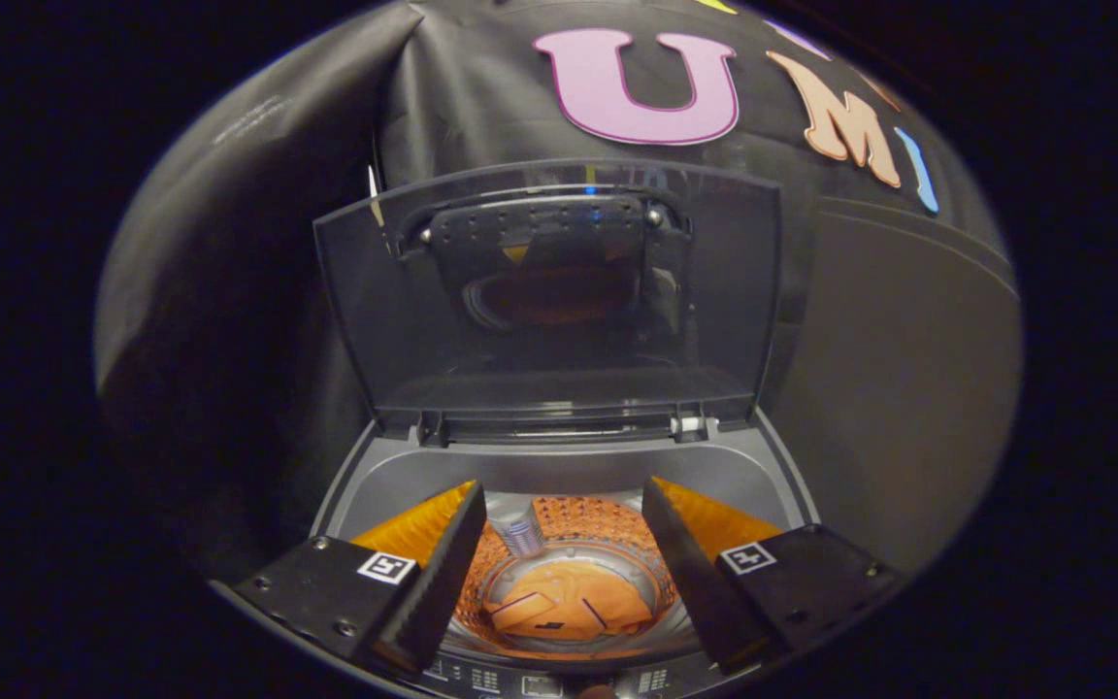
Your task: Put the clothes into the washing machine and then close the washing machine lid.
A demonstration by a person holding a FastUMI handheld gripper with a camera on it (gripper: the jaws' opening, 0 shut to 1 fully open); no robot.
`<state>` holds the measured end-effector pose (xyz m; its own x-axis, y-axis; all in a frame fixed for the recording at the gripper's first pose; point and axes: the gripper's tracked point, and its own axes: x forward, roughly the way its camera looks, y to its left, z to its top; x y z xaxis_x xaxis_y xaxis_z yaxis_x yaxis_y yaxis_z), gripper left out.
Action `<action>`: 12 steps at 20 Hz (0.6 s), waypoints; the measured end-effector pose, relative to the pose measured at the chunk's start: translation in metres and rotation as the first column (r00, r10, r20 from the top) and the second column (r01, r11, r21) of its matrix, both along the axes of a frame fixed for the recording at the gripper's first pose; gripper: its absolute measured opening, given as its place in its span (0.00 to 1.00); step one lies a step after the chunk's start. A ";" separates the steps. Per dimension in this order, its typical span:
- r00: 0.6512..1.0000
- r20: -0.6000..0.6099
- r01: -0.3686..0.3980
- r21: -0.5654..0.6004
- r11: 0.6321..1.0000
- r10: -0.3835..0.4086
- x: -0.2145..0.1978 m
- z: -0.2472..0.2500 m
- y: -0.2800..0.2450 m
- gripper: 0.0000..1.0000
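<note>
A grey top-loading washing machine [559,464] stands right below me with its see-through lid [544,291] raised upright at the back. An orange garment [569,607] with dark stripes lies flat at the bottom of the drum [578,529], seen in the gap between my fingers. My gripper [564,500] hovers over the drum mouth, open, with nothing between its fingers. The fingertips are well apart, one over each side of the opening.
The black cloth wall hangs close behind and on both sides of the machine. A control panel [544,682] runs along the machine's near edge under my fingers. A small ribbed metal part [518,532] sticks up inside the drum by the left finger.
</note>
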<state>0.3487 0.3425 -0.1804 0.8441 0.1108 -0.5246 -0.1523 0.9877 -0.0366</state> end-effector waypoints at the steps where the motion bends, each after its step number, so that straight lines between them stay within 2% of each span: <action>1: 1.000 0.019 -0.003 -0.007 1.000 0.003 0.004 0.011 0.002 0.98; 8: 0.982 0.186 -0.013 -0.001 1.000 0.013 0.047 0.115 0.017 0.98; 12: 0.954 0.300 -0.016 0.035 0.999 0.005 0.092 0.174 0.023 0.97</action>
